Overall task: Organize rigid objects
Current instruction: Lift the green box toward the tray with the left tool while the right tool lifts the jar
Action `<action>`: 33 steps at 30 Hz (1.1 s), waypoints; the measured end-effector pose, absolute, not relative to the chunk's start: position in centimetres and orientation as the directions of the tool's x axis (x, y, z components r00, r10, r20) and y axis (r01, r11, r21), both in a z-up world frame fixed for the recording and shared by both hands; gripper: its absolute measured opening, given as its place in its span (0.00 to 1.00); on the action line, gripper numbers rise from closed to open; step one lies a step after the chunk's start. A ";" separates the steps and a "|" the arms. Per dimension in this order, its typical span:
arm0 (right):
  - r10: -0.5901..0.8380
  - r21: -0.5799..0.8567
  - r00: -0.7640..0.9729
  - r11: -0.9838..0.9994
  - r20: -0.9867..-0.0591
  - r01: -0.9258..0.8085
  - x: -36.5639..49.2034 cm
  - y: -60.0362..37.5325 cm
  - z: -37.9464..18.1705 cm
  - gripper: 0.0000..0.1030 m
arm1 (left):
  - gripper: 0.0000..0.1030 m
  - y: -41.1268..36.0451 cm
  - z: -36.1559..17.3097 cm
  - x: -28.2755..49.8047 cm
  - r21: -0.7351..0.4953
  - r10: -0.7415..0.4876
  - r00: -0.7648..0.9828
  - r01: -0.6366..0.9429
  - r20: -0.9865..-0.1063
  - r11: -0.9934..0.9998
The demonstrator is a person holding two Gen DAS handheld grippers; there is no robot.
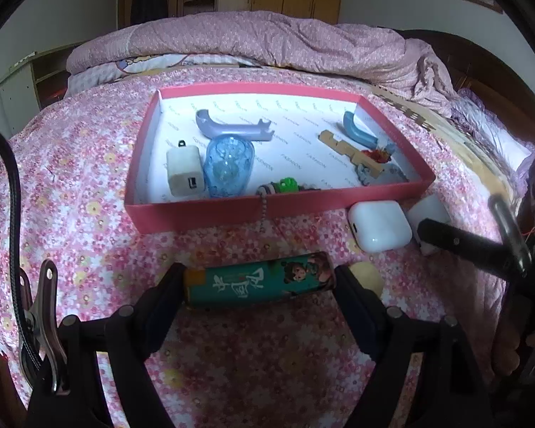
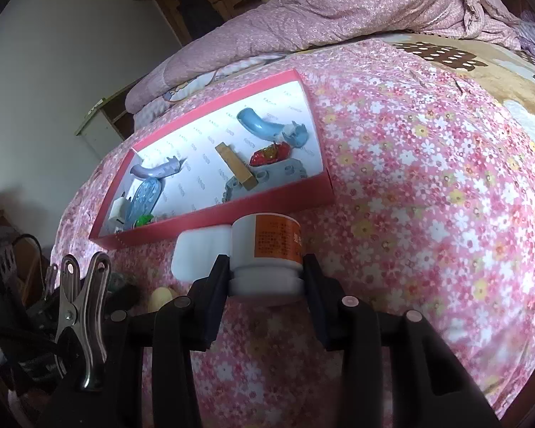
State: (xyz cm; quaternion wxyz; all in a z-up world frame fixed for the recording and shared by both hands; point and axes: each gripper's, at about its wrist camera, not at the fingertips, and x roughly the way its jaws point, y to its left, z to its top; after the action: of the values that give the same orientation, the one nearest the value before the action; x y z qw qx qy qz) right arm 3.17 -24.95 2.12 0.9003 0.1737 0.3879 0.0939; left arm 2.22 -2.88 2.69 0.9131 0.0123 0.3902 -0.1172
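My left gripper (image 1: 260, 281) is shut on a teal lighter (image 1: 258, 280) with a cartoon print, held sideways above the flowered bedspread, just in front of the red box (image 1: 196, 214). My right gripper (image 2: 266, 273) is shut on a white jar with an orange label (image 2: 267, 246), next to a white earbud case (image 2: 199, 253), in front of the box's near wall (image 2: 232, 215). The box holds a blue glass piece (image 1: 228, 167), a white charger (image 1: 183, 174), curved plastic pieces, a wooden block (image 2: 237, 171), a red toy car (image 2: 269, 153) and a green toy (image 1: 285, 185).
The white earbud case (image 1: 380, 224) lies right of the box's front corner, with the right gripper's black finger (image 1: 463, 246) beside it. A pale rounded object (image 1: 365, 278) lies by my left gripper. A rumpled pink quilt (image 1: 267, 42) lies behind the box.
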 end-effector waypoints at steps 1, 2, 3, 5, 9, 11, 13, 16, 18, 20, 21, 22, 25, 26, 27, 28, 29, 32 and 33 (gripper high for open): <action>0.303 0.385 0.682 0.922 -0.666 -0.034 3.0 -25.0 2.1 0.40 | 0.83 -2.8 2.8 2.1 -0.070 -0.206 0.671 0.224 -0.712 0.972; 0.302 0.385 0.682 0.922 -0.666 -0.033 3.0 -25.1 2.2 0.40 | 0.83 -2.6 3.0 2.0 -0.071 -0.207 0.673 0.224 -0.710 0.972; 0.303 0.385 0.683 0.922 -0.665 -0.033 2.9 -25.2 2.2 0.40 | 0.83 -2.5 3.1 1.9 -0.073 -0.208 0.675 0.224 -0.708 0.972; 0.304 0.386 0.683 0.922 -0.664 -0.035 2.9 -25.3 2.3 0.40 | 0.83 -2.3 3.2 1.7 -0.072 -0.205 0.678 0.219 -0.706 0.973; 0.308 0.389 0.685 0.921 -0.661 -0.039 2.8 -25.3 2.5 0.40 | 0.83 -1.9 3.5 1.6 -0.068 -0.192 0.686 0.204 -0.702 0.977; 0.309 0.387 0.686 0.921 -0.659 -0.043 2.7 -25.2 2.7 0.40 | 0.83 -1.7 3.6 1.5 -0.070 -0.189 0.689 0.196 -0.699 0.978; 0.312 0.387 0.687 0.921 -0.657 -0.049 2.5 -25.1 2.8 0.40 | 0.83 -1.5 3.8 1.5 -0.076 -0.190 0.692 0.192 -0.697 0.978; 0.318 0.388 0.687 0.920 -0.653 -0.057 2.5 -24.9 3.0 0.40 | 0.83 -1.4 4.0 1.4 -0.080 -0.189 0.696 0.186 -0.693 0.979; 0.323 0.389 0.688 0.919 -0.650 -0.063 2.4 -24.8 3.1 0.40 | 0.83 -1.3 4.3 1.3 -0.078 -0.188 0.700 0.185 -0.689 0.980; 0.327 0.390 0.688 0.918 -0.647 -0.069 2.5 -24.7 3.3 0.40 | 0.83 -1.3 4.5 1.2 -0.076 -0.186 0.705 0.185 -0.684 0.980; 0.330 0.390 0.688 0.918 -0.646 -0.074 2.5 -24.6 3.3 0.40 | 0.83 -1.3 4.7 1.2 -0.075 -0.185 0.708 0.184 -0.681 0.980; 0.332 0.388 0.688 0.918 -0.645 -0.078 2.5 -24.5 3.4 0.40 | 0.83 -1.2 4.8 1.2 -0.075 -0.185 0.711 0.183 -0.679 0.980; 0.333 0.382 0.691 0.920 -0.642 -0.089 2.4 -24.3 3.5 0.40 | 0.83 -1.1 5.0 1.4 -0.077 -0.186 0.715 0.182 -0.674 0.980; 0.332 0.379 0.692 0.921 -0.641 -0.091 2.4 -24.3 3.6 0.40 | 0.83 -1.1 5.1 1.5 -0.076 -0.185 0.717 0.181 -0.672 0.981; 0.330 0.374 0.693 0.923 -0.641 -0.093 2.4 -24.3 3.7 0.40 | 0.83 -1.1 5.2 1.5 -0.075 -0.184 0.719 0.180 -0.671 0.981; 0.328 0.371 0.694 0.924 -0.641 -0.094 2.4 -24.3 3.7 0.40 | 0.83 -1.1 5.3 1.7 -0.074 -0.182 0.721 0.180 -0.668 0.981; 0.327 0.369 0.695 0.925 -0.640 -0.095 2.4 -24.3 3.7 0.40 | 0.83 -1.1 5.4 1.8 -0.073 -0.182 0.723 0.179 -0.667 0.981; 0.327 0.370 0.696 0.924 -0.639 -0.095 2.3 -24.4 3.8 0.40 | 0.83 -1.2 5.9 2.5 -0.069 -0.179 0.728 0.179 -0.662 0.982; 0.327 0.369 0.696 0.924 -0.639 -0.095 2.3 -24.4 3.8 0.40 | 0.83 -1.3 6.0 2.7 -0.067 -0.178 0.730 0.179 -0.660 0.982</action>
State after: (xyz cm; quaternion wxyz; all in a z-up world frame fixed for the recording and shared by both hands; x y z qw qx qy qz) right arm 2.32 -24.39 3.78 0.9076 0.1558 0.3720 0.1162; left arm 2.71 -1.26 6.04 0.9300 0.0005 0.3549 -0.0961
